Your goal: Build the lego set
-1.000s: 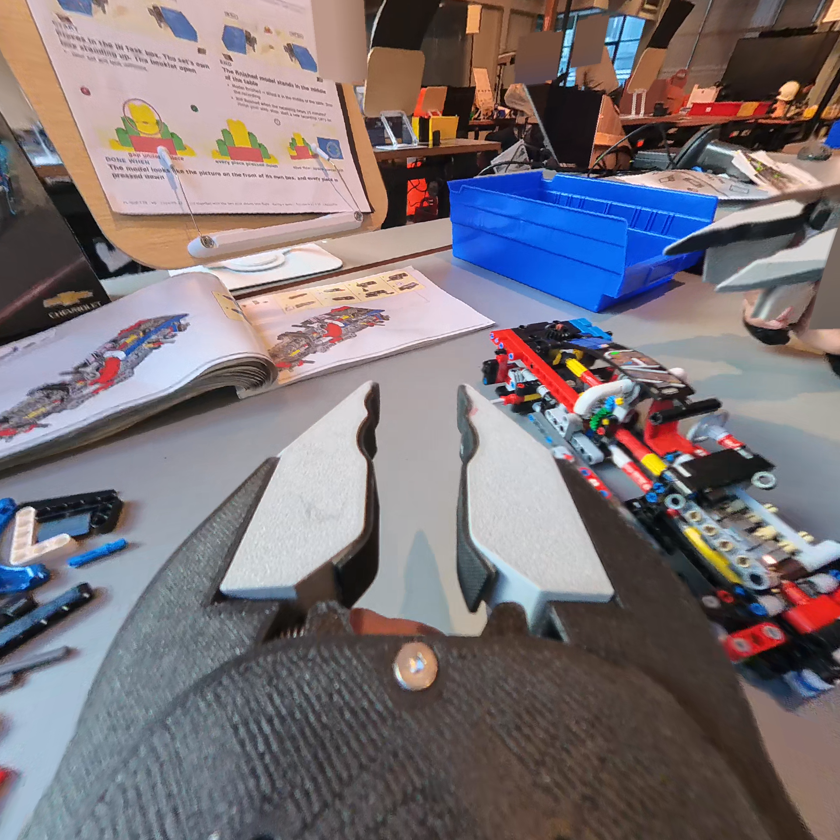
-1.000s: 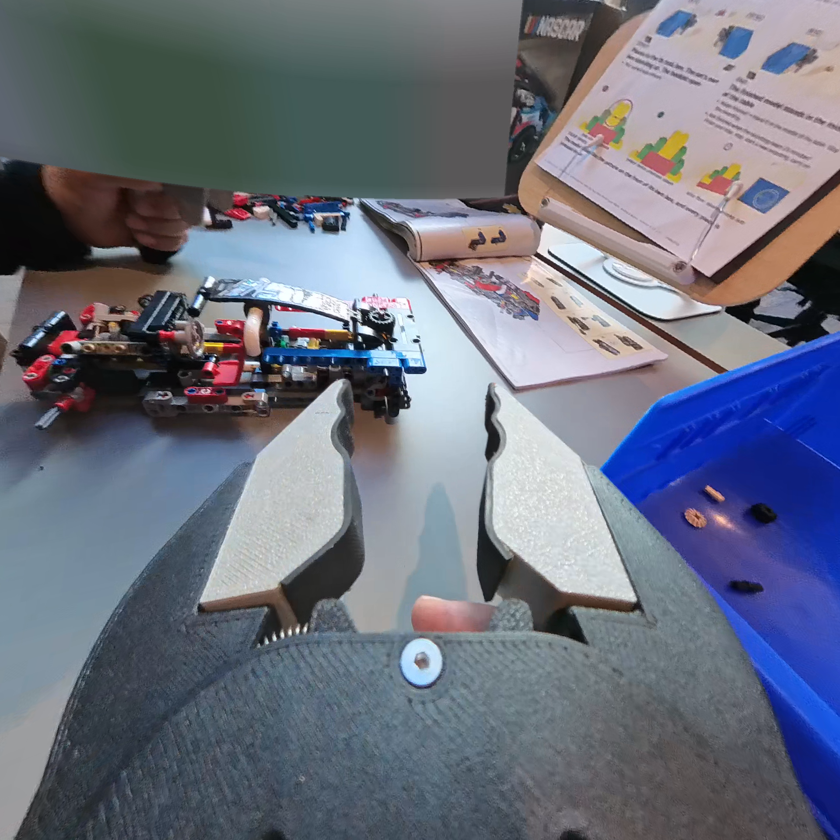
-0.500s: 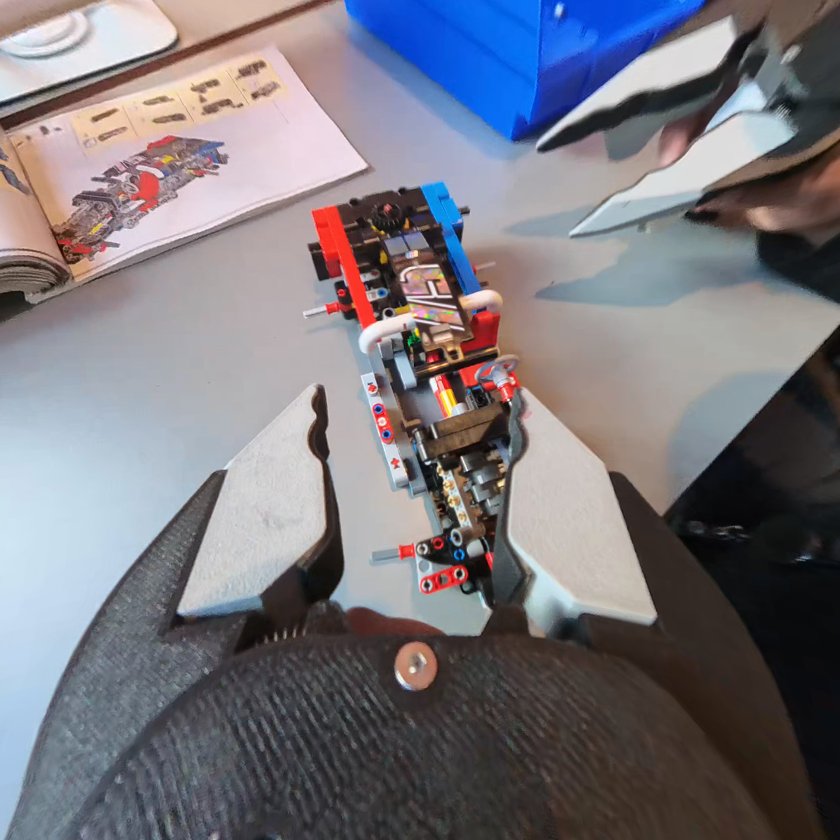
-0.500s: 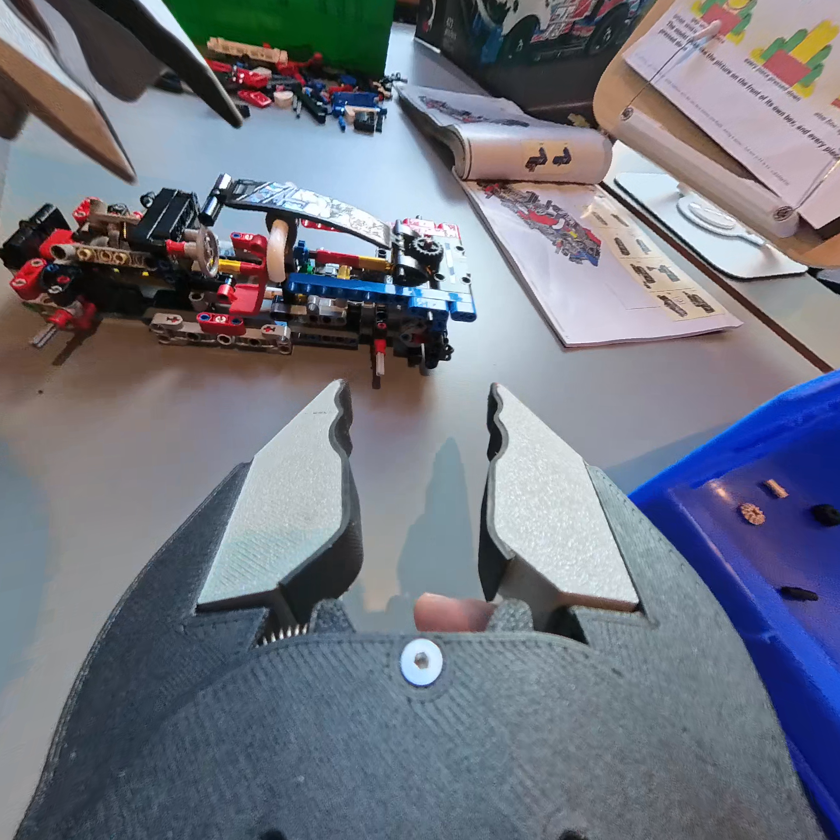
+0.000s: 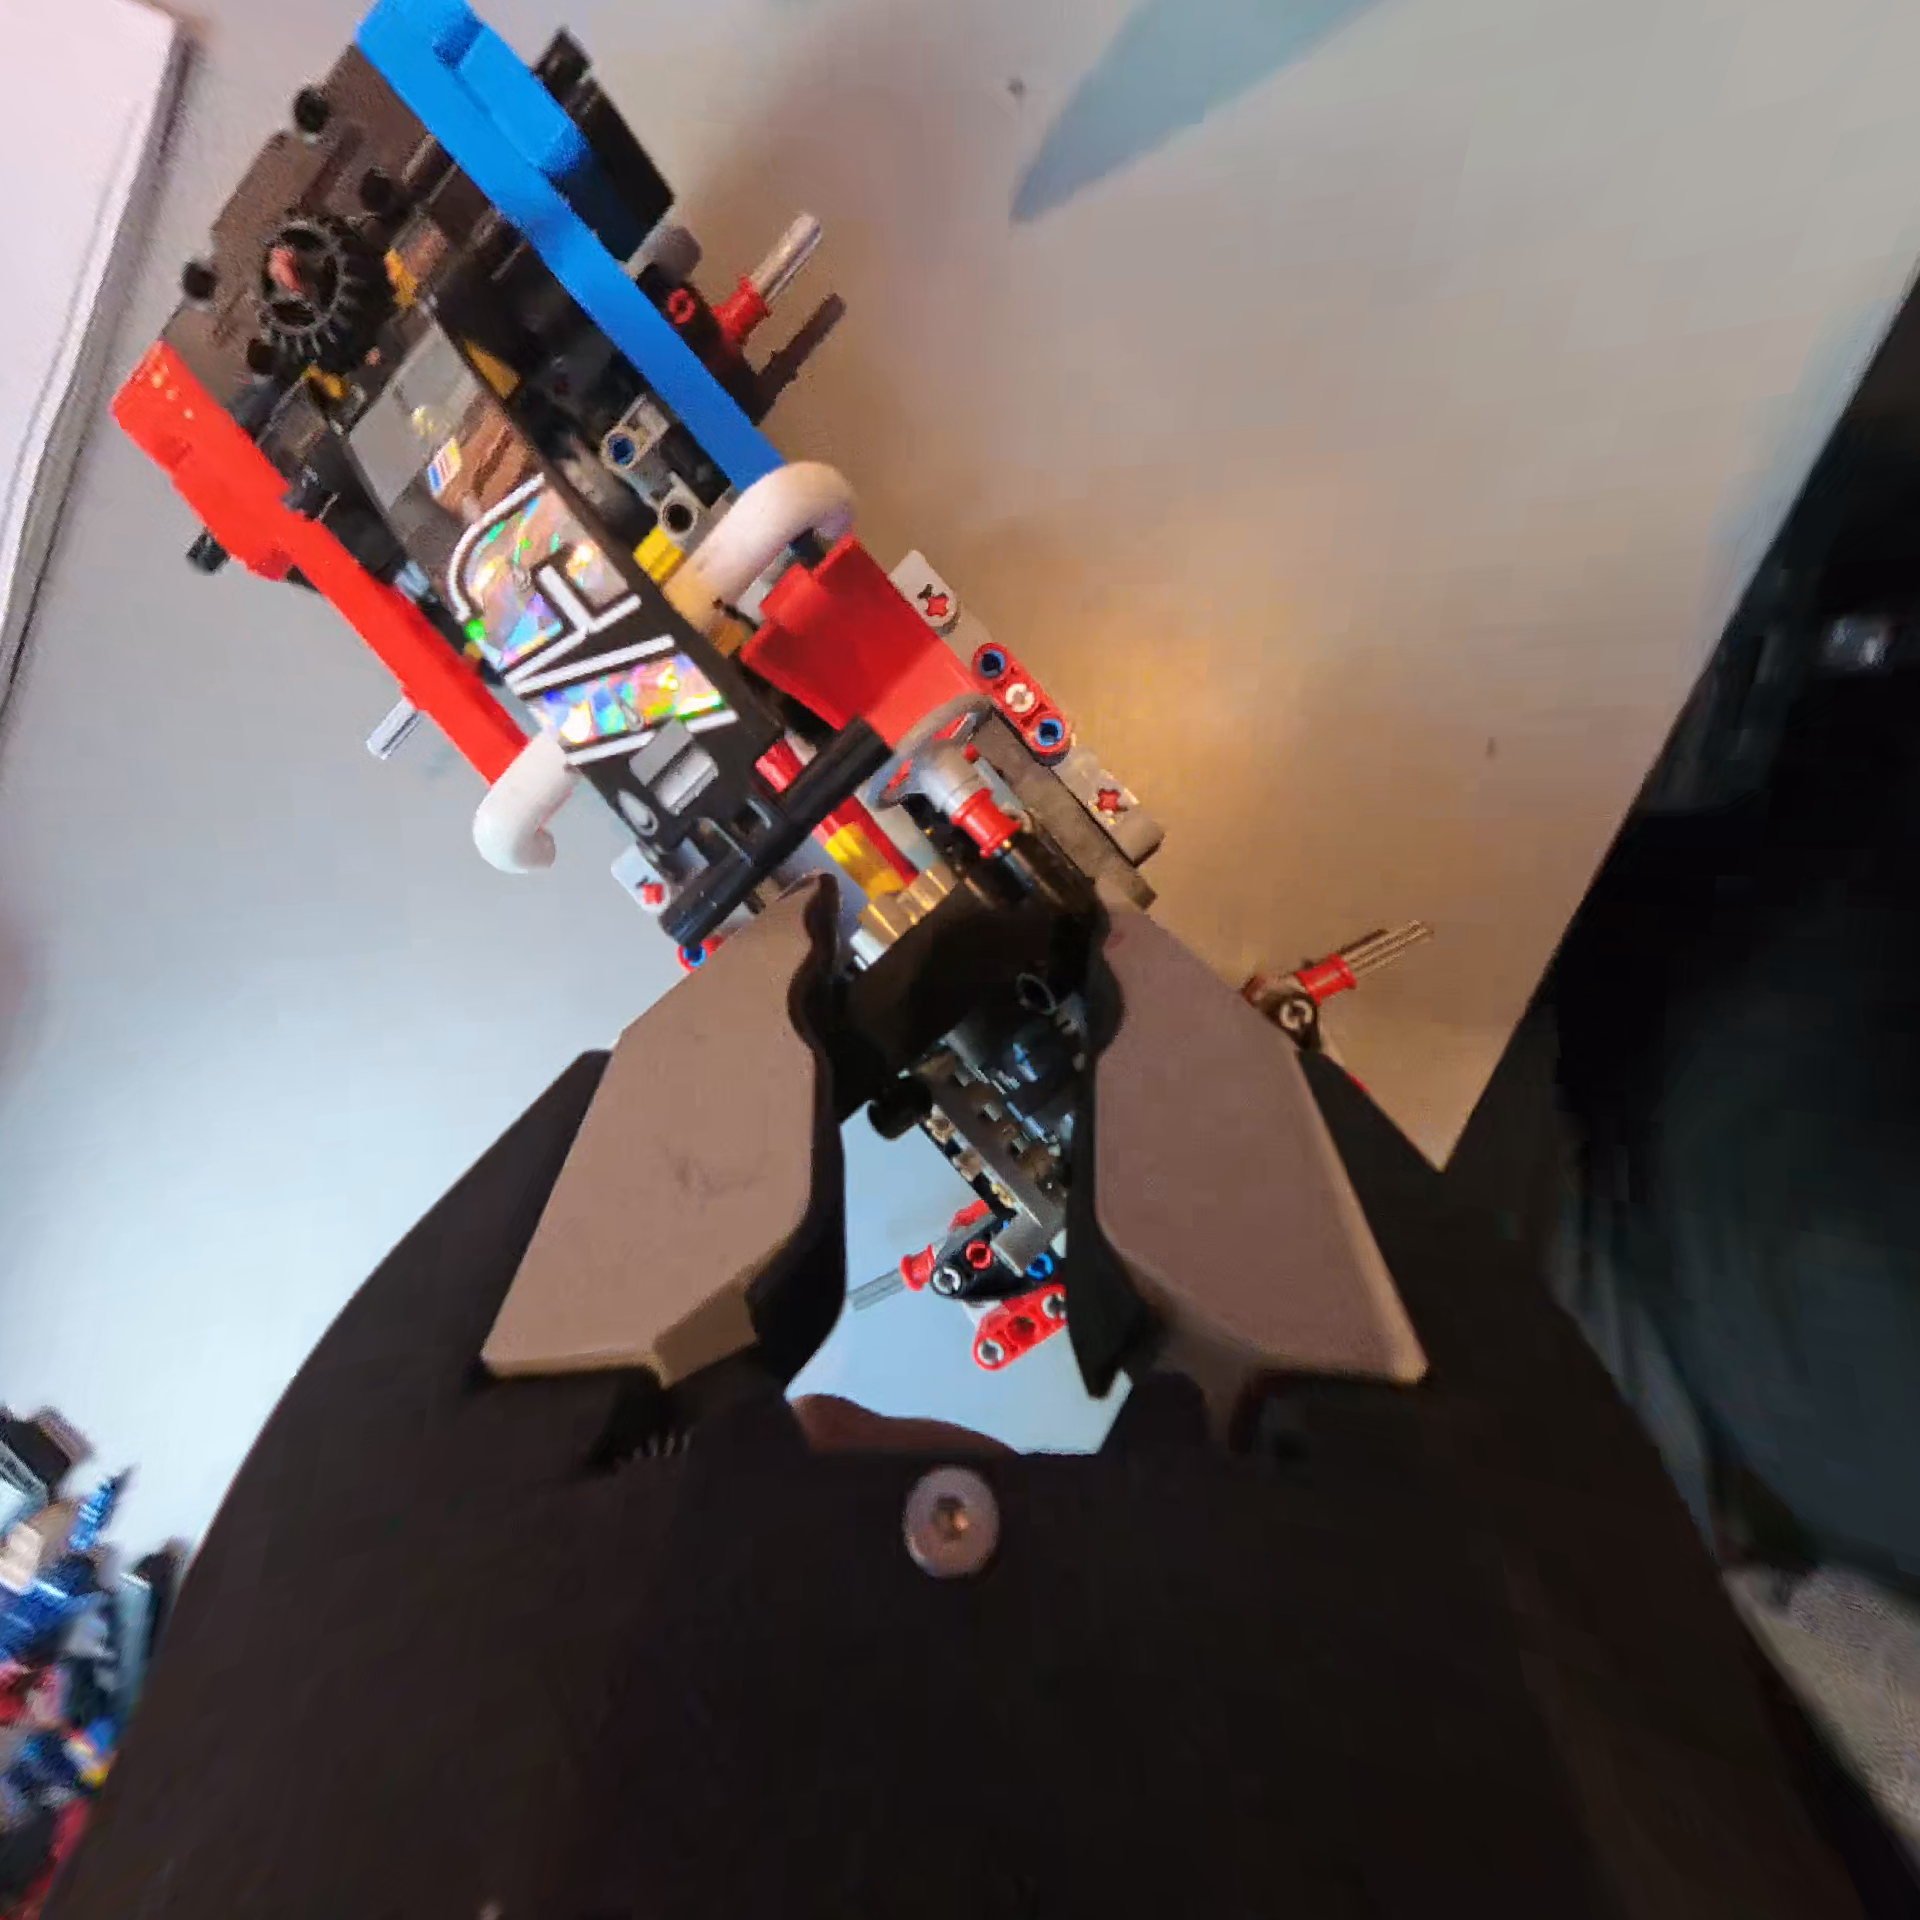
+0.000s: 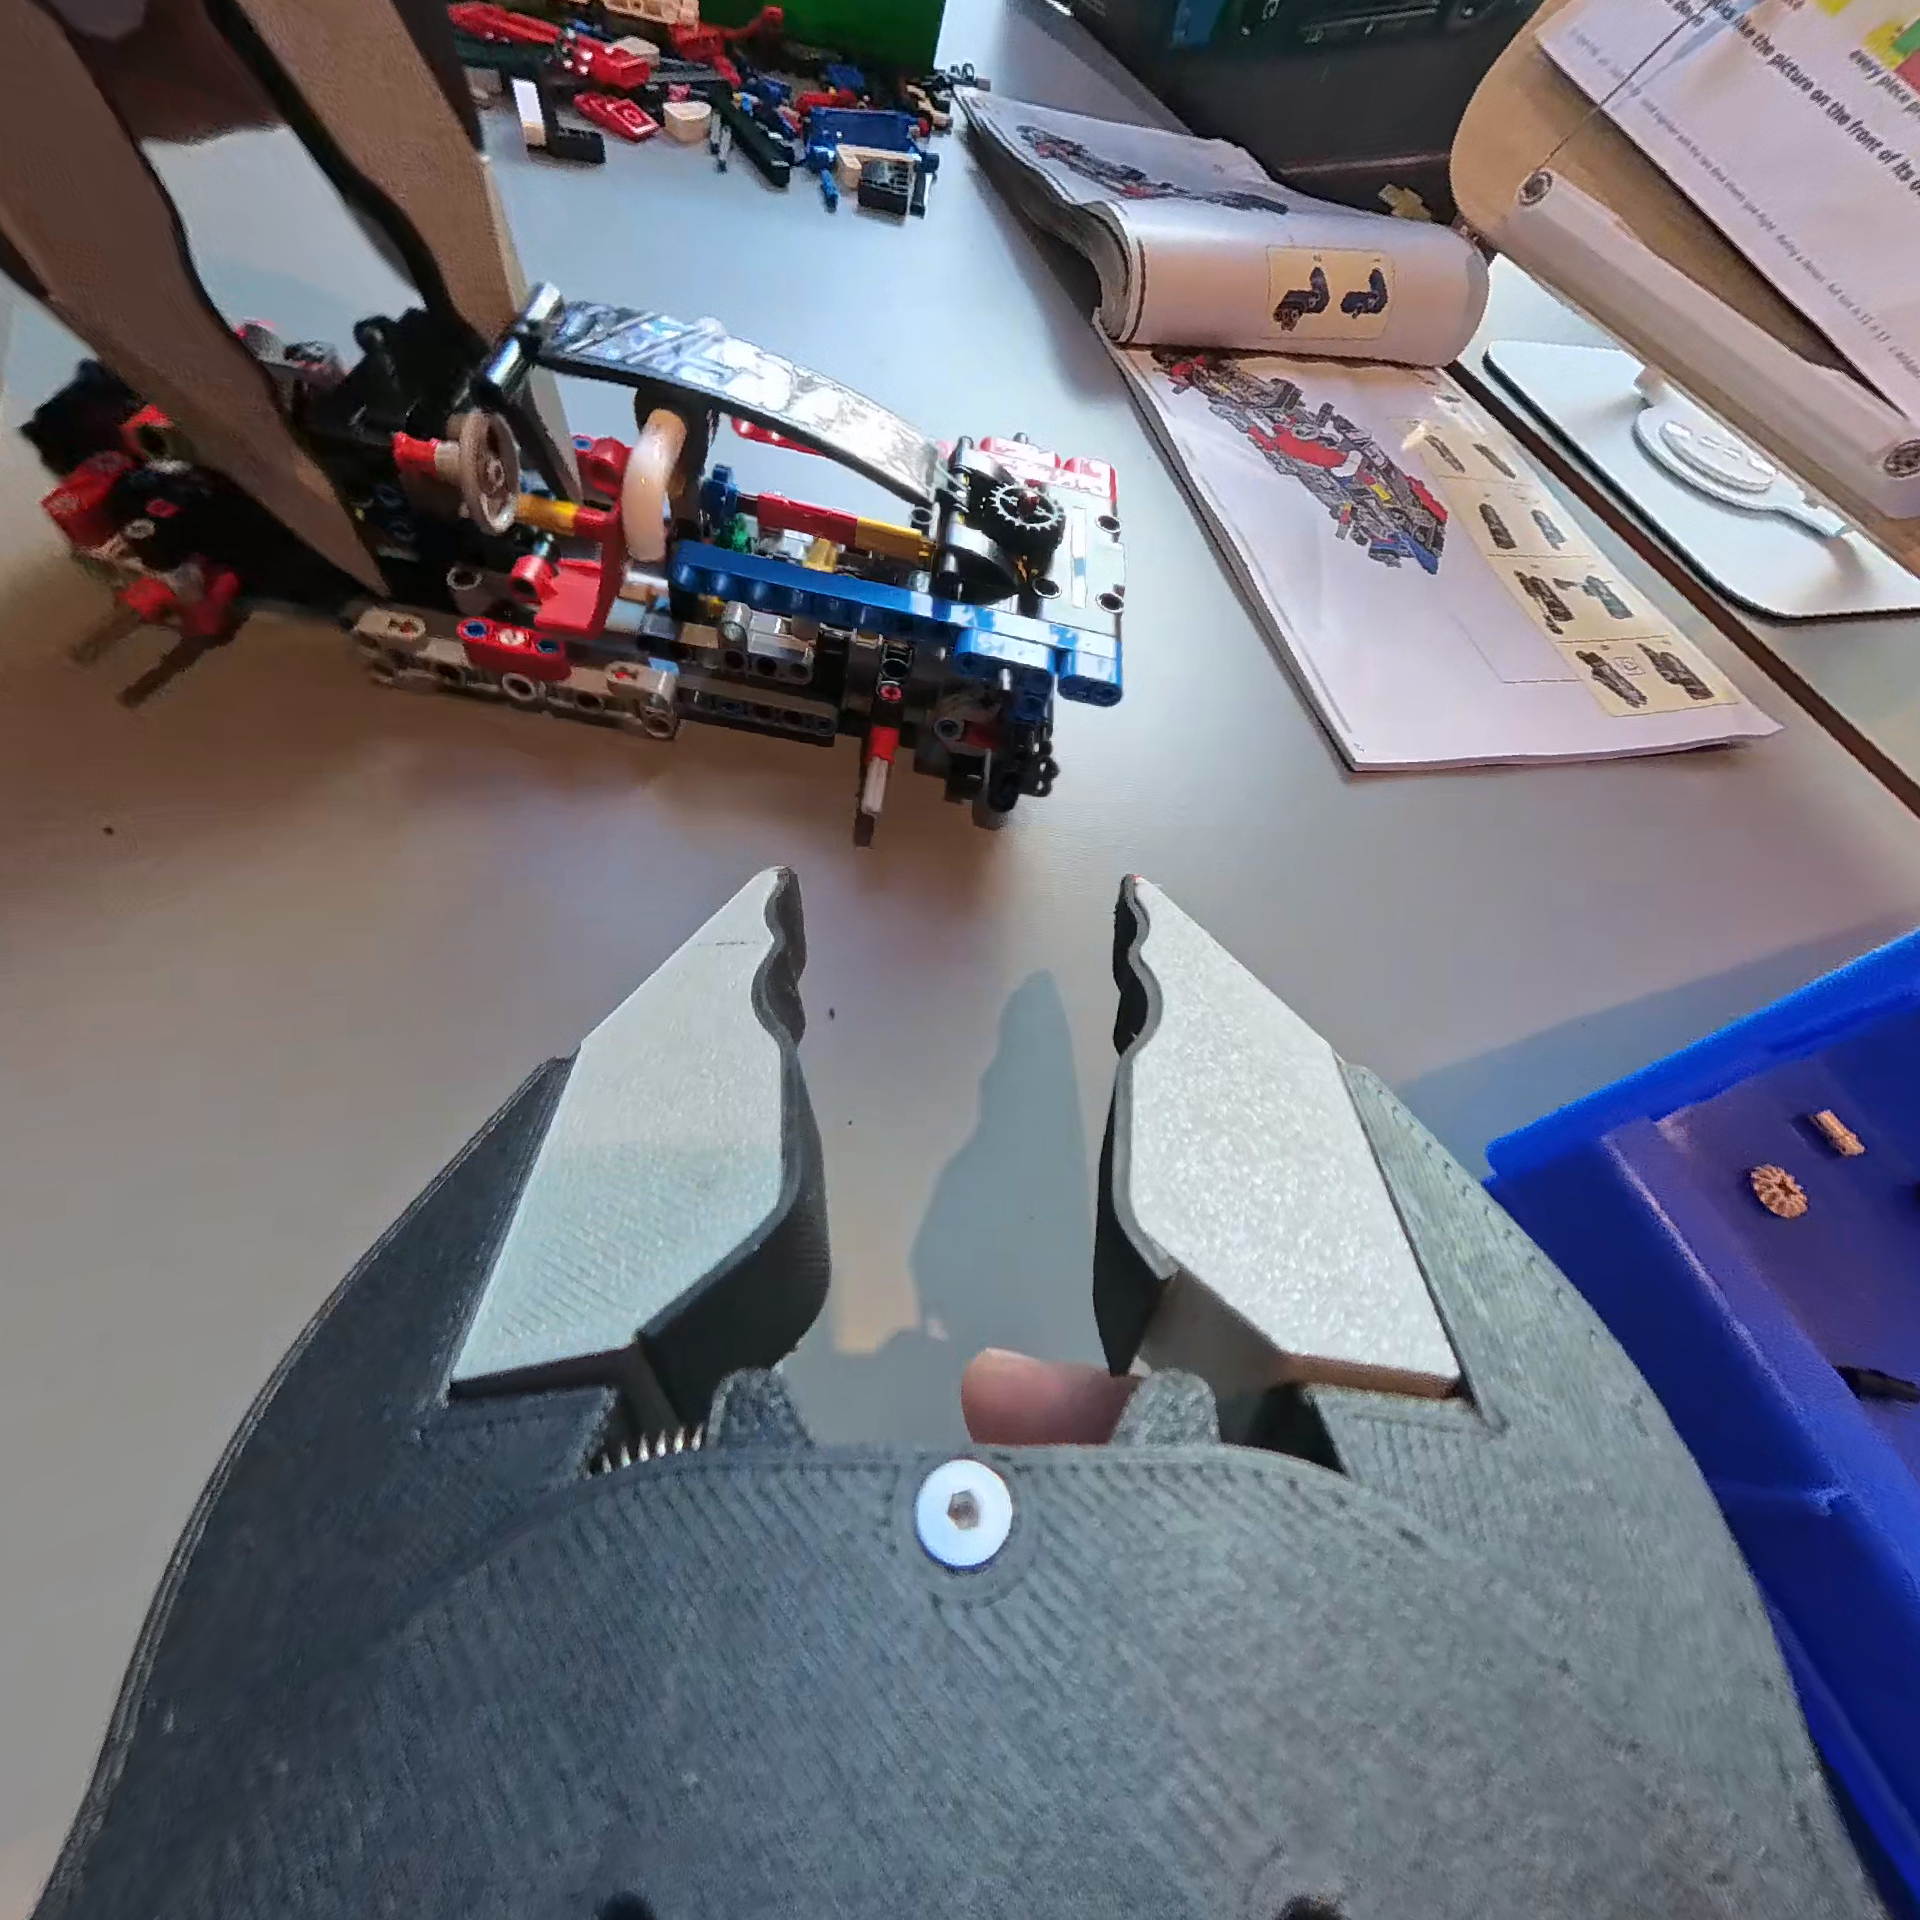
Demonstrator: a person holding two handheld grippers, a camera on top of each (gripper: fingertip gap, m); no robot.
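Note:
A half-built lego car [image 5: 582,613] with red and blue side beams and a shiny black panel lies on the grey table. My left gripper [image 5: 956,925] comes down over its narrow black middle, with the jaws closed against both sides. In the right wrist view the car [image 6: 831,613] lies side-on, and the left gripper's fingers [image 6: 135,312] straddle its left part. My right gripper [image 6: 956,904] is open and empty, low over bare table a little in front of the car's blue end.
The open instruction booklet [image 6: 1403,540] lies right of the car. A pile of loose pieces [image 6: 748,94] sits behind it. A blue bin [image 6: 1766,1299] with a few small parts stands at the right. The table edge [image 5: 1558,935] runs close to the car. Spacing between my two grippers at the tips: around 15 cm.
My left gripper swung over the car, dropped down onto it and narrowed its jaws around the middle. My right gripper moved nearer the car and stayed open.

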